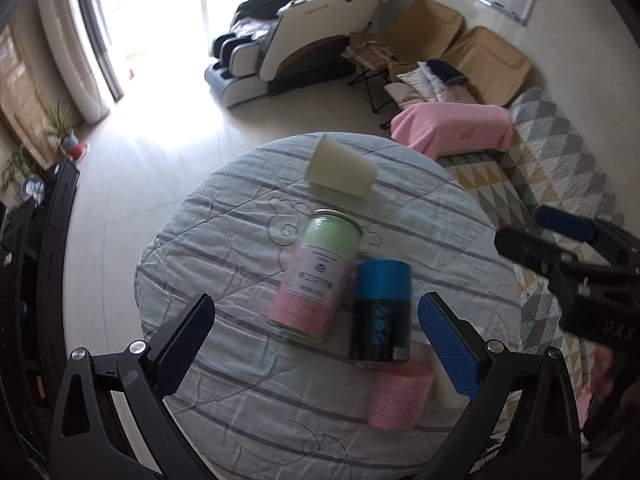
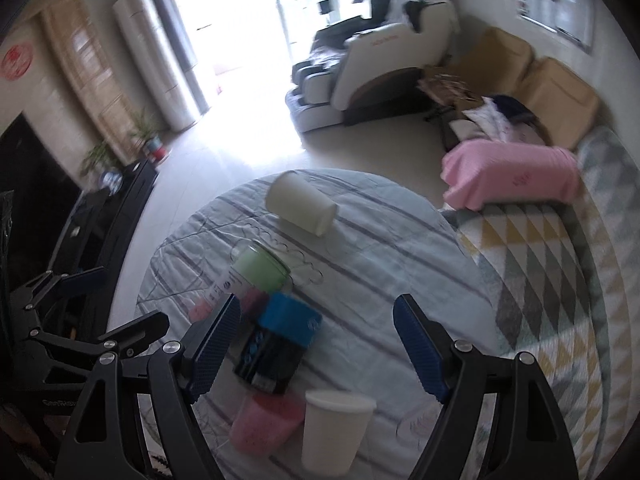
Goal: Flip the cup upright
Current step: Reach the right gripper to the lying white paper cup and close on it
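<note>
A white paper cup (image 1: 341, 171) lies on its side at the far edge of the round cloth-covered table (image 1: 224, 240); it also shows in the right wrist view (image 2: 301, 203). A second white cup (image 2: 334, 430) stands upright at the near edge, between the right gripper's fingers in view. My left gripper (image 1: 316, 334) is open above the near table, empty. My right gripper (image 2: 318, 344) is open and empty, also seen from the left wrist view (image 1: 560, 252) at the right.
A green and pink jar (image 1: 316, 276), a blue and black canister (image 1: 380, 310) and a pink cup (image 1: 400, 398) crowd the table's middle and near side. A patterned sofa (image 2: 560, 280) and pink cushion (image 2: 512, 178) lie right; a dark TV cabinet (image 2: 100, 216) lies left.
</note>
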